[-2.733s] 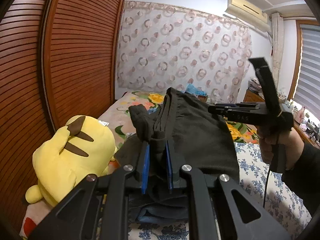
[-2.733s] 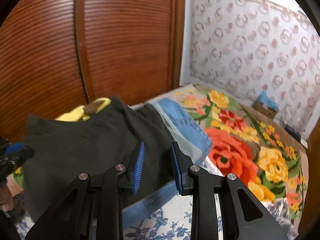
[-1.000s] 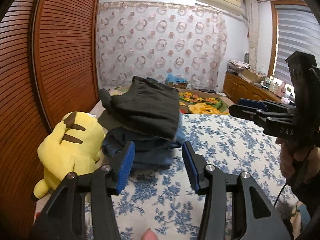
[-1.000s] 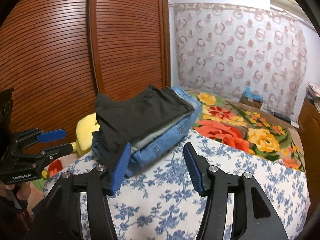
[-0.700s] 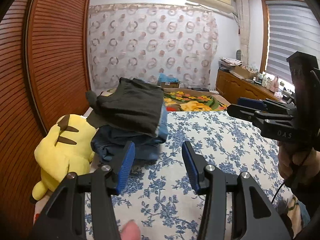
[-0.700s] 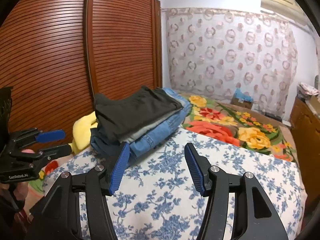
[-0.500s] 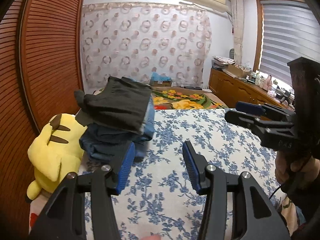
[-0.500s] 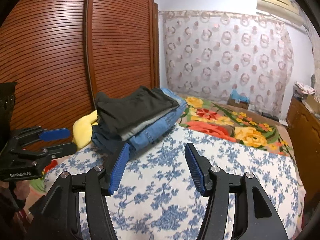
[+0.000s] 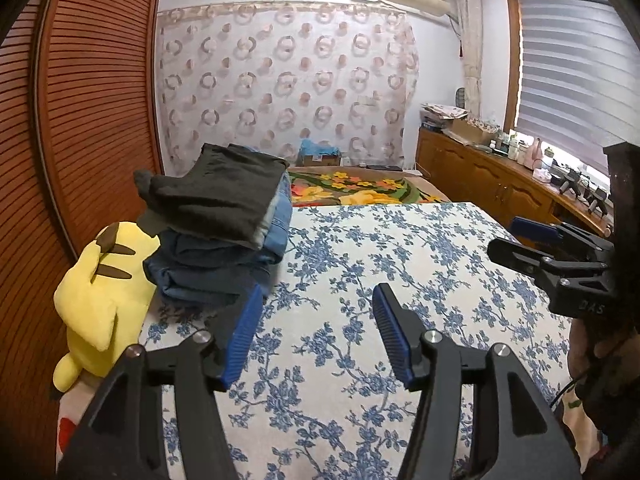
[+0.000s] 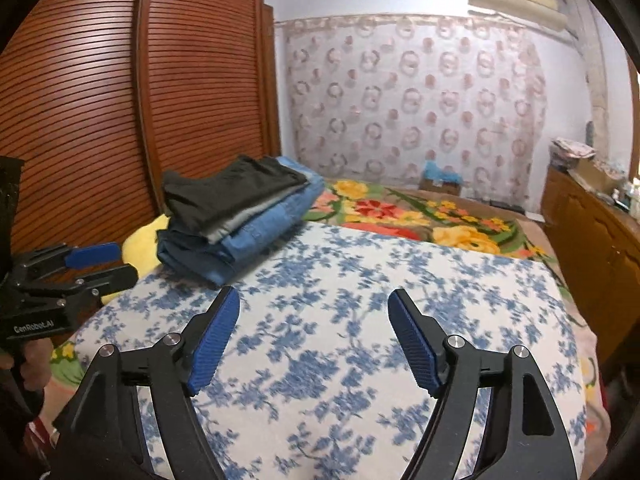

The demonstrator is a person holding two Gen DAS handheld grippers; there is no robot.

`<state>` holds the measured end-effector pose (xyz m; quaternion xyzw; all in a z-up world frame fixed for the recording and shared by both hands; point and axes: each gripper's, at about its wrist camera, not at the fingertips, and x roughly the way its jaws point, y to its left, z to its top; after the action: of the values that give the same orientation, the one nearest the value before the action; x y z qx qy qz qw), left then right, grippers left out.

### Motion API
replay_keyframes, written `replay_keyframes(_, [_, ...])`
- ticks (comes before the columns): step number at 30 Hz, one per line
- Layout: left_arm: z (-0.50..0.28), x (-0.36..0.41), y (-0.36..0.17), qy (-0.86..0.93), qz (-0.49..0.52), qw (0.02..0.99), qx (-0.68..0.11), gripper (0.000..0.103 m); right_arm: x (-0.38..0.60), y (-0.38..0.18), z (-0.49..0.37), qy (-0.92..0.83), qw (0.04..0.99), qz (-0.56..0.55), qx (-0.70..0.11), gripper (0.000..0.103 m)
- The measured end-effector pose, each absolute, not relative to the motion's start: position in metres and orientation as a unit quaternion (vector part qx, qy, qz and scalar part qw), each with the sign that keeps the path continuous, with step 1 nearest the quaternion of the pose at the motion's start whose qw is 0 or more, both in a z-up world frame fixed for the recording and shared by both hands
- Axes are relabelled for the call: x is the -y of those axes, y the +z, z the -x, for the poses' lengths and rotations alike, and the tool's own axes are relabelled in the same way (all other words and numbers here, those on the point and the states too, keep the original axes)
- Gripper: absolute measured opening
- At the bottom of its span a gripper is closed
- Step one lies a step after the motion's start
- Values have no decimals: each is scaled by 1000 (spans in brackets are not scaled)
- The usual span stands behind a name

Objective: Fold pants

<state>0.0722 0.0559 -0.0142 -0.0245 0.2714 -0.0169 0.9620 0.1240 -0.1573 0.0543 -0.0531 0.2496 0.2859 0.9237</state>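
A yellow plush toy [image 9: 100, 292] sits beside the stacked pants [image 9: 218, 200], partly hidden behind them. Both the left gripper [image 9: 316, 304] and right gripper [image 10: 314, 312] are opening, with nothing between their jaws.

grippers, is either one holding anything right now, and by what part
Nothing is held. The left gripper and right gripper are both empty, jaws opening over the bedspread; the folded dark pants lie on the stack.

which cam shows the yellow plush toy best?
Left wrist view: the plush toy lies in full beside the stack of pants, ear stripes and foot visible. Right wrist view shows only a yellow sliver behind the stack, partly hidden by the left tongs.
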Motion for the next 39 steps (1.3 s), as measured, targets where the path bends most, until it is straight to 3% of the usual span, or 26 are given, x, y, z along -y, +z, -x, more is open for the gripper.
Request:
replay_keyframes(26, [-64, 16, -20, -44, 10, 959, -281, 58, 239, 36, -78, 183, 943, 25, -276, 80])
replay_keyframes(37, [-66, 31, 11, -51, 6, 965, -257, 58, 253, 60, -73, 162, 953, 11, -255, 81])
replay_keyframes(39, [-65, 32, 18, -52, 8, 966, -254, 58, 254, 64, -73, 158, 955, 11, -252, 85])
